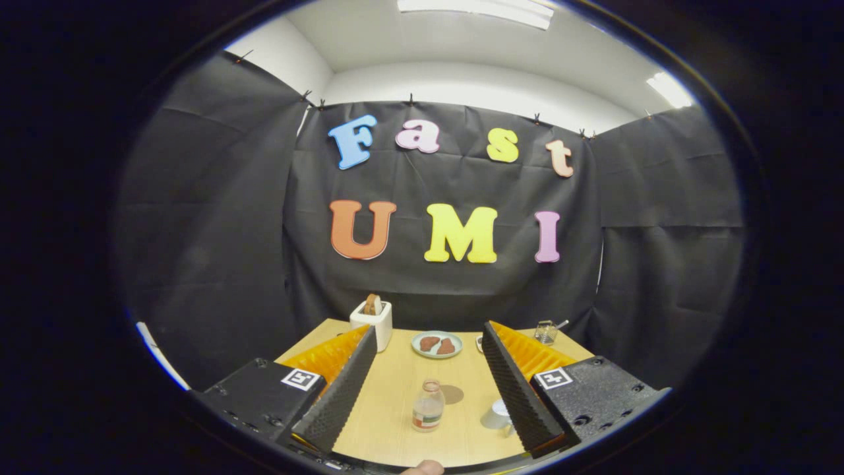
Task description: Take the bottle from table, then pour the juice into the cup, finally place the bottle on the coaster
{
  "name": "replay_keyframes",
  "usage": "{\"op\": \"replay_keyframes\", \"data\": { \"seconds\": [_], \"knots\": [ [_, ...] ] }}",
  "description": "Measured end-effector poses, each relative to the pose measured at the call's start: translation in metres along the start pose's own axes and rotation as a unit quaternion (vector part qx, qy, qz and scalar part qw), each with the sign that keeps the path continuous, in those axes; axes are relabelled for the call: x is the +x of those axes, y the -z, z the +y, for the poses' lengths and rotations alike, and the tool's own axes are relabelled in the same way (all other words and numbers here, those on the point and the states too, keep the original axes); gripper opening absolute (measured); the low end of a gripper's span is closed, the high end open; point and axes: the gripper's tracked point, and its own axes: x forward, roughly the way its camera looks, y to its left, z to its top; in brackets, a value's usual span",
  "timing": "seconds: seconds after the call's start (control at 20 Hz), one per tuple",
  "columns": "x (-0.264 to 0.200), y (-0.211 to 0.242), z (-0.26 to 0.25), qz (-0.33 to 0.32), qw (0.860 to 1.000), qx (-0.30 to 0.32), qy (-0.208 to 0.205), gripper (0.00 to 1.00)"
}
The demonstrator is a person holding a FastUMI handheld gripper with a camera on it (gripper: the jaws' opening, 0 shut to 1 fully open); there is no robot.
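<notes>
Your gripper is spread wide and holding nothing, so you're at step one, with the bottle upright on the counter between the fingers and untouched. The cup sits just right of the bottle, partly behind the right finger; the round brown coaster lies just behind the bottle. Next move, my read: drop in, centre on the bottle body, close; further back are the plate and toaster.
</notes>
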Motion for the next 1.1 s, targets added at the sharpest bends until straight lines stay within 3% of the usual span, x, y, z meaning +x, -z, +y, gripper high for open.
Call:
{"op": "replay_keyframes", "data": {
  "seconds": [0.25, 1.1],
  "knots": [
    [-0.004, -0.001, 0.006, -0.002, 0.999, 0.035, -0.005, 1.0],
    [-0.009, 0.024, -0.004, 0.006, 0.999, 0.034, 0.023, 1.0]
  ]
}}
